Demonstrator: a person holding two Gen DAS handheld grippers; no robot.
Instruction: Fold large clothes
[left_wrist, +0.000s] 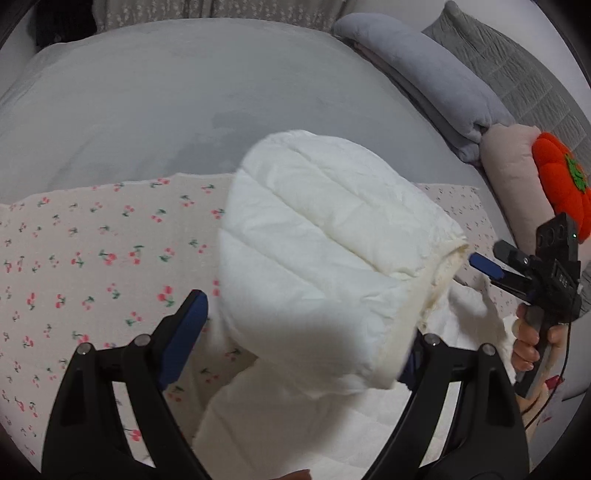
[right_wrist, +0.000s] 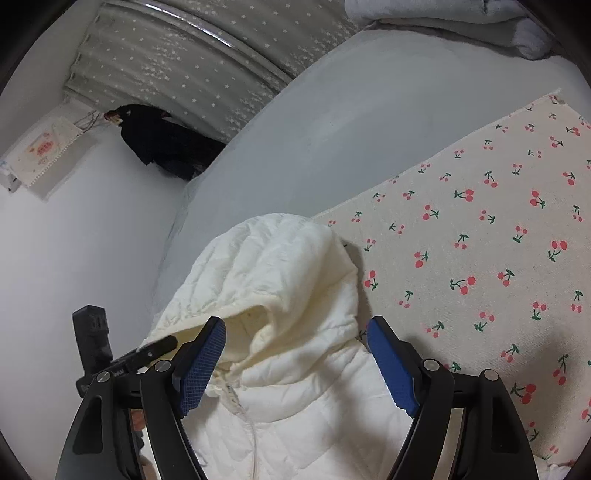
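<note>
A white quilted hooded jacket (left_wrist: 325, 251) lies on a cherry-print cloth (left_wrist: 92, 258). In the left wrist view its puffy hood bulges up between my left gripper's (left_wrist: 306, 332) wide-apart blue-padded fingers (left_wrist: 184, 332), with no grip on it. My right gripper (left_wrist: 487, 262) shows at the right, fingers apart, tips next to the hood's edge. In the right wrist view my right gripper (right_wrist: 295, 362) is open above the hood opening (right_wrist: 280, 295) and zipper, holding nothing. The left gripper (right_wrist: 155, 349) shows at the left, by the hood.
A grey bed sheet (left_wrist: 147, 103) lies under the cherry cloth (right_wrist: 480, 240). Folded grey blankets (left_wrist: 424, 74), a pink pillow (left_wrist: 513, 177) and an orange pumpkin cushion (left_wrist: 561, 177) sit at the right. A star-print curtain (right_wrist: 166, 55) and a dark garment (right_wrist: 159, 140) are beyond the bed.
</note>
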